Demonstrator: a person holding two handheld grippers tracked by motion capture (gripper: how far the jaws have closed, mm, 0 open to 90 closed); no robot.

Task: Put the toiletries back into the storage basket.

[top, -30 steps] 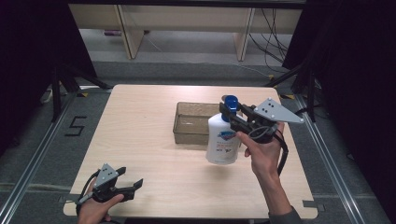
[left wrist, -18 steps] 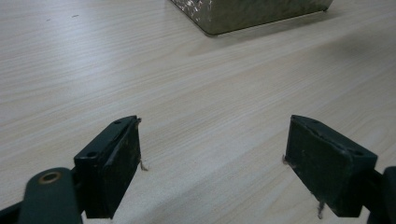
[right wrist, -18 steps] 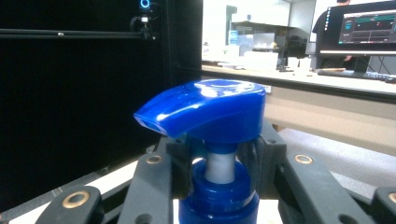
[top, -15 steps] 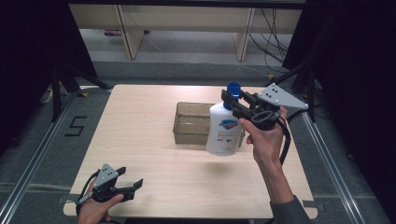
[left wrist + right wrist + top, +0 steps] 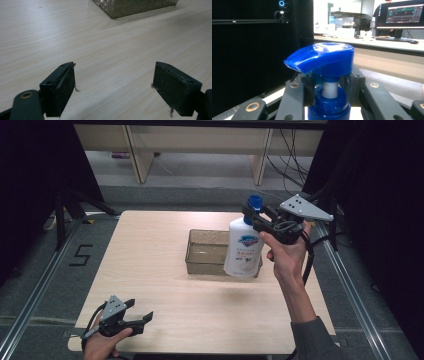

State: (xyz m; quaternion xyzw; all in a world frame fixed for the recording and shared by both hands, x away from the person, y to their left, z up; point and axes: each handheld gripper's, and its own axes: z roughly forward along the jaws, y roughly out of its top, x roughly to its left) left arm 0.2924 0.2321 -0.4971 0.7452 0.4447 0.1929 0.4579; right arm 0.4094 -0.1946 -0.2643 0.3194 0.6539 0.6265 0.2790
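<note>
Right gripper (image 5: 256,216) clamped the neck of a white pump bottle (image 5: 243,251) above the tray (image 5: 206,252) near the table's (image 5: 150,270) far edge; left gripper (image 5: 141,311) wide open, empty, near front-left corner.

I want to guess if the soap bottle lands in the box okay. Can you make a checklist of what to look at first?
1. Right gripper clamped on the neck under the blue pump head of the white soap bottle: ok.
2. Bottle upright: ok.
3. Bottle lifted off the pale wooden table: ok.
4. Translucent brown rectangular bin free of other things: ok as far as it shows; the bottle hides its right end.
5. Bottle directly over the bin opening: cannot tell.
6. Left gripper open, at the near table edge, away from the bin: ok.
</note>
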